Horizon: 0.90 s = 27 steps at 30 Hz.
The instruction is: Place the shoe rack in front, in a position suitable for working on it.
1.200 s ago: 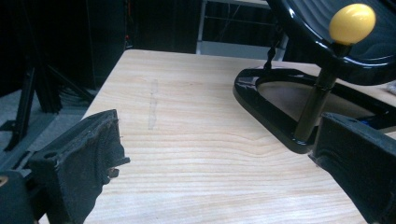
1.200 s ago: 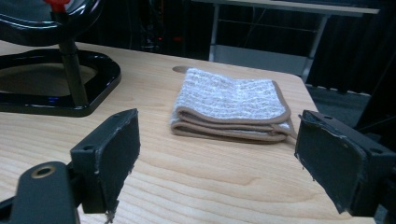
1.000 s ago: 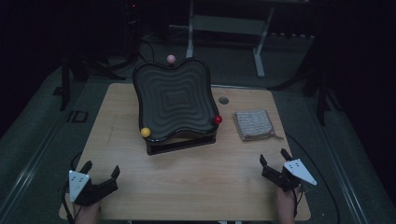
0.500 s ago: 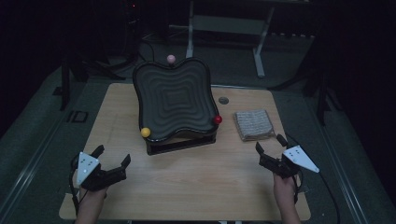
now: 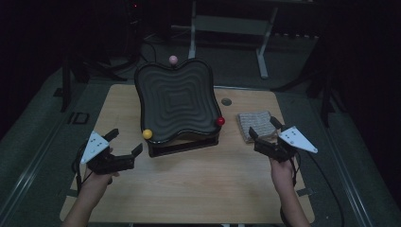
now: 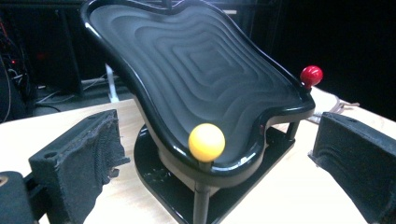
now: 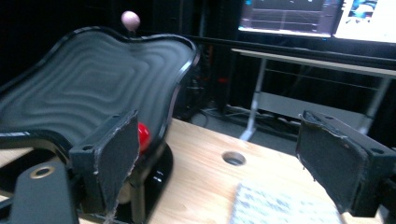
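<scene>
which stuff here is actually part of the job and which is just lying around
Part of the job:
- left gripper, fingers open, aimed at the yellow ball
- right gripper, fingers open, above the folded cloth
- black wavy tray on its stand, with the red ball and pink ball

Just lying about:
- hole in the table
- metal frame behind

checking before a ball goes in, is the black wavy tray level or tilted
Tilted: the black wavy tray sits higher at its pink-knob end and slopes down toward the yellow knob.

Dim lab, monitors [image 7: 322,18], cables on floor [image 5: 156,40], metal bench frame [image 5: 227,28]
</scene>
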Motion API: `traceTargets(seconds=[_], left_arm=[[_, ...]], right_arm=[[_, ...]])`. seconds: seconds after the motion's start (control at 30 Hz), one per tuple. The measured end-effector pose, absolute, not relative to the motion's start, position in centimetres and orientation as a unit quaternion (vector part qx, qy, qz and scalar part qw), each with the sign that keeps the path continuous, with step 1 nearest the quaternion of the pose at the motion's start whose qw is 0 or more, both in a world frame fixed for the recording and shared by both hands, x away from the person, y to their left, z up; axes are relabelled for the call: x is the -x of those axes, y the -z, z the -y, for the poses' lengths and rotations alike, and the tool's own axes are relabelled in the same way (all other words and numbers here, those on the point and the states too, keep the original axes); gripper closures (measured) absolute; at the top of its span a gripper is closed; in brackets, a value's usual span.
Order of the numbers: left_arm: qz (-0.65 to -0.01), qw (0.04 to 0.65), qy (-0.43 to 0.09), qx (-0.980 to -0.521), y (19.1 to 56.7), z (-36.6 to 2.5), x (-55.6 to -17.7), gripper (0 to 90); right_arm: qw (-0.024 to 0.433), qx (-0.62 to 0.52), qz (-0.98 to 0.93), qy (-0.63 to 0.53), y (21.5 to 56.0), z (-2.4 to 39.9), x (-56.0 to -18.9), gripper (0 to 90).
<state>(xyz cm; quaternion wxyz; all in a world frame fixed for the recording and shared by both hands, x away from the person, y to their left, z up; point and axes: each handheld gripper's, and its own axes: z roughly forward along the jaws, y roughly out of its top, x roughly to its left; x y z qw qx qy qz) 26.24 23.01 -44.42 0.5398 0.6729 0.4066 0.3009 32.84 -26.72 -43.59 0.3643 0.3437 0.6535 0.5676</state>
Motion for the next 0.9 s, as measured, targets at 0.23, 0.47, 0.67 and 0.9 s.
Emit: traceTargets(seconds=[0.23,0.47,0.67,0.9], left_arm=[[-0.391,0.499,-0.271,-0.725,43.9,-21.9,-28.5,1.5],[-0.373,0.471,-0.249,-0.759,44.3,-20.8,-30.4,1.5],[-0.382,0.451,-0.254,-0.766,45.3,-20.4,-31.8,8.2],[-0.377,0.455,-0.259,-0.764,46.0,-20.5,-32.5,25.4]], right_arm=[[0.300,-0.334,-0.676,-0.585,42.7,24.6,-35.0,12.6],[0.242,-0.314,-0.718,-0.572,43.1,21.7,-36.9,11.9],[0.222,-0.307,-0.742,-0.553,44.0,19.3,-38.7,11.0],[0.236,-0.311,-0.768,-0.507,44.8,17.9,-40.4,30.0]])
